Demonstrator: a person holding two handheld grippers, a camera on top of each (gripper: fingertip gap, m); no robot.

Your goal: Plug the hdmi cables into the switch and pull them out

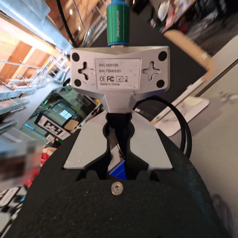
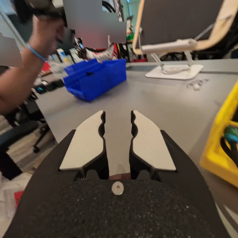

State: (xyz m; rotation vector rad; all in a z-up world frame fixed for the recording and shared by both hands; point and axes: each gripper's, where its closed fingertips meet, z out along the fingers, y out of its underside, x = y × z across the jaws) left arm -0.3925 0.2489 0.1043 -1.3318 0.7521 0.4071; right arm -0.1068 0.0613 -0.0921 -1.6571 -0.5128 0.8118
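the switch [image 1: 119,73] is a small silver-grey box, seen from its underside: four round black feet at the corners, two cross-shaped mounting slots, and a pale label between them. it is held up off the table, its narrow neck pointing back. a green cable plug [image 1: 117,24] with blue end bands sits seated in the switch's far edge, standing straight out from it. a black plug [image 1: 117,121] enters the neck, and its thin black cable [image 1: 182,123] loops round beside the switch's right side.
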